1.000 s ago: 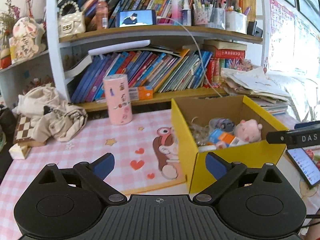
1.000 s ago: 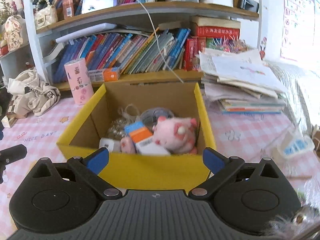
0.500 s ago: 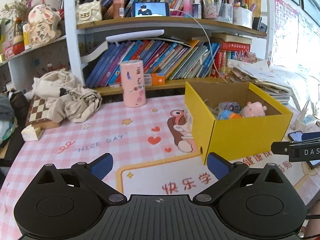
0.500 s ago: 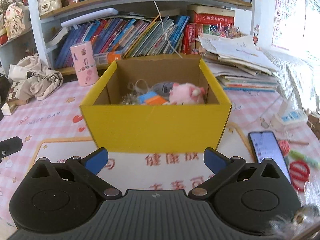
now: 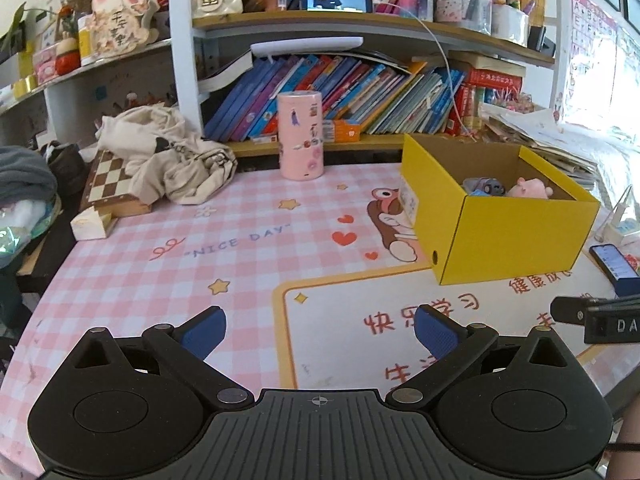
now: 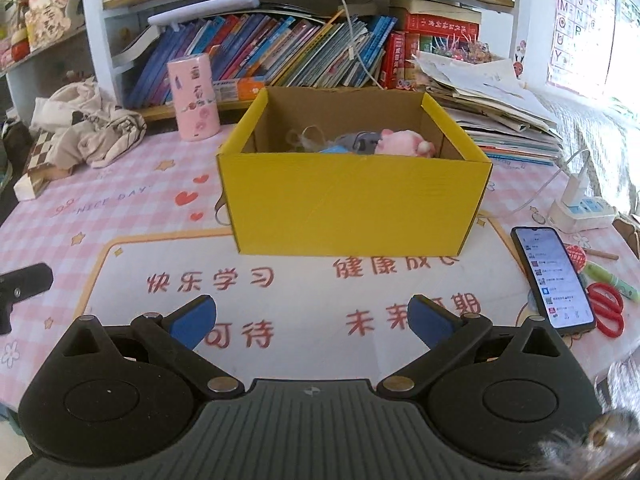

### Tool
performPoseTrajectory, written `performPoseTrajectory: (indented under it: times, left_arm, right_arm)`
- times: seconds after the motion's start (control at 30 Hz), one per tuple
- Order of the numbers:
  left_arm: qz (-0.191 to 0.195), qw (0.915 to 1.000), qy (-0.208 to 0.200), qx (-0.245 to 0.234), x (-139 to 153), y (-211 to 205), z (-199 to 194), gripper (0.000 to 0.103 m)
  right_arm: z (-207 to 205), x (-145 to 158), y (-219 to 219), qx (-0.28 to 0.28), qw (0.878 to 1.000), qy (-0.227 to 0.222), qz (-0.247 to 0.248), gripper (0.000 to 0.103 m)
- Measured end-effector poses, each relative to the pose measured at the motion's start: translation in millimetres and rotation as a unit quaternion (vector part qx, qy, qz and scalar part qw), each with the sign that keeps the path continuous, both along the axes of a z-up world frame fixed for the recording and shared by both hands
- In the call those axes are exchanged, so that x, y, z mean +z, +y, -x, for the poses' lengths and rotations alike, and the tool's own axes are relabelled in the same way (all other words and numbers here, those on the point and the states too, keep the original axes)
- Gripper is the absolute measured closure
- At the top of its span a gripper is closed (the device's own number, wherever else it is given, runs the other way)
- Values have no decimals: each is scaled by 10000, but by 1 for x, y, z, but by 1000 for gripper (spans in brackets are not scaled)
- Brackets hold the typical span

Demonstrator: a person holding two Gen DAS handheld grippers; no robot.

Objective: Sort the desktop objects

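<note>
The left tool (image 5: pixel 318 330) hangs released above the near part of the bench (image 5: pixel 120 276), its blue pads (image 5: pixel 204 330) spread wide with nothing between them. The right tool (image 6: pixel 312 320) is likewise released and empty, over the white panel of the mat with red characters. A dark part of the right tool shows at the right edge of the left view, and part of the left tool at the left edge of the right view.

Beyond the right tool, straight ahead, the yellow box (image 6: pixel 352 200) stands open on the bench; in the left view it lies far and to the right (image 5: pixel 516 240). Inside it lie a pink plush toy (image 6: pixel 402 145), a grey item (image 6: pixel 358 141) touching its left side, and something blue (image 6: pixel 334 149) that the near wall mostly hides.

To the right of the box a phone (image 6: pixel 554 280) lies face up with its screen lit, red scissors (image 6: pixel 606 308) just beside it, and a white power strip (image 6: pixel 582 210) farther back. To the far left of the box a pink cylinder (image 6: pixel 195 96) stands upright before the bookshelf (image 6: pixel 280 52). Farther left, crumpled cloth (image 5: pixel 168 156) rests partly on a chessboard (image 5: pixel 110 188).
</note>
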State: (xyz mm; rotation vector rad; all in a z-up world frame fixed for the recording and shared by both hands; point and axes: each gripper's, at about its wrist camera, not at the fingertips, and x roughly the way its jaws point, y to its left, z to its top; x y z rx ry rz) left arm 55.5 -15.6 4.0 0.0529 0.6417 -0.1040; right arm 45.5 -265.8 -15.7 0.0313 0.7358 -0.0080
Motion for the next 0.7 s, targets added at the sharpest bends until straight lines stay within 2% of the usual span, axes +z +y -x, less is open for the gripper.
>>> performPoseTrajectory:
  times: [0.27,0.7]
  left_arm:
    - [9,9999,85,-105,-6,9,4,1]
    - [-11,9994,310,-159,-16,16,12,1]
  right_arm:
    - [12,-8,8,-202,9997,111,3,0]
    - [17,-15,22,-40,9997,215,91,0]
